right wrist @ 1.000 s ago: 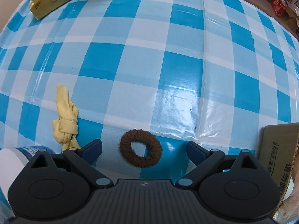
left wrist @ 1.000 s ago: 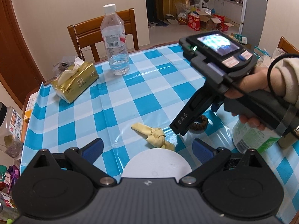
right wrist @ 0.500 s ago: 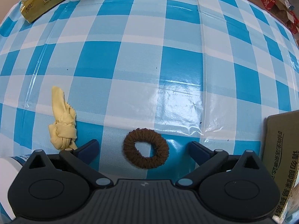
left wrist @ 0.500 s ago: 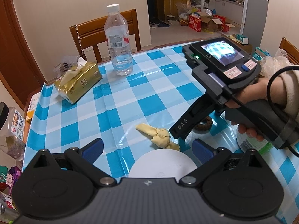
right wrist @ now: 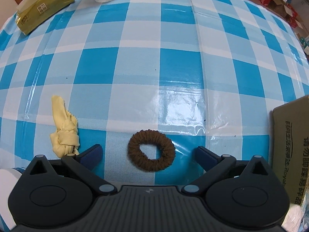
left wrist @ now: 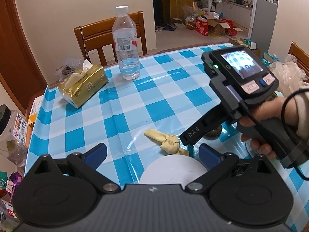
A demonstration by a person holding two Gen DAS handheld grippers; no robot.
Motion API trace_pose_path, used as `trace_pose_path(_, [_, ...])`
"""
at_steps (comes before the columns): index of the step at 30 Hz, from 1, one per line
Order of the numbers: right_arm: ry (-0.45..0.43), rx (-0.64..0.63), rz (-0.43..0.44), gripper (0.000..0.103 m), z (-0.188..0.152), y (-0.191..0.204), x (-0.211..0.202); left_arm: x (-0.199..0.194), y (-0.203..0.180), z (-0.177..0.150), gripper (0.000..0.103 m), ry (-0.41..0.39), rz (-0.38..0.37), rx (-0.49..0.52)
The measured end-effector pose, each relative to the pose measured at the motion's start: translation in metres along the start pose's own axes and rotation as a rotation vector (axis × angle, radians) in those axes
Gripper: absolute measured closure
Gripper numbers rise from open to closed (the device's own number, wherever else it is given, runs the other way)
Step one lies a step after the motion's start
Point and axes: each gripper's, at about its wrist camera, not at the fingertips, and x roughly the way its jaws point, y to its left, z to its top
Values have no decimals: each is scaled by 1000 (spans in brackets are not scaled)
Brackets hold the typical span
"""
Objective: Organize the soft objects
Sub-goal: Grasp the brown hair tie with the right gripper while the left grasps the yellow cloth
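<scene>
A brown hair scrunchie (right wrist: 151,150) lies flat on the blue-and-white checked tablecloth (right wrist: 160,63). My right gripper (right wrist: 148,152) is open, low over it, with the scrunchie between the blue fingertips (right wrist: 92,151). A knotted yellow cloth (right wrist: 64,128) lies just left of the right gripper; it also shows in the left wrist view (left wrist: 166,141). My left gripper (left wrist: 152,154) is open and empty, held above a white round lid (left wrist: 171,169). The scrunchie (left wrist: 214,132) is mostly hidden there behind the right gripper's body.
A water bottle (left wrist: 126,44) and a gold tissue pack (left wrist: 83,85) stand at the table's far side, with a wooden chair (left wrist: 108,36) behind. A cardboard box (right wrist: 291,148) sits at the right. Jars and clutter (left wrist: 13,123) crowd the left edge.
My right gripper has moved lower and closer over the scrunchie, which now sits larger between the fingers. My left gripper has drawn back a little; both stay open.
</scene>
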Motion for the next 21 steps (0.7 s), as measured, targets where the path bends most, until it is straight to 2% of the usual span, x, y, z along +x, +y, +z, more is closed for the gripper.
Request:
trace_pose_path(5, [-22,5,-2,0,-8,-2,-3,3,2,2,2,3,-1,7])
trace_pose_path(8, [-31,3,0,7,-10,-2,-7,4,3,3,2,5,-4,11])
trace_pose_path(21, [-80,-23,3,51,-14,-1,-23,21,3,17,2,41,-49,34])
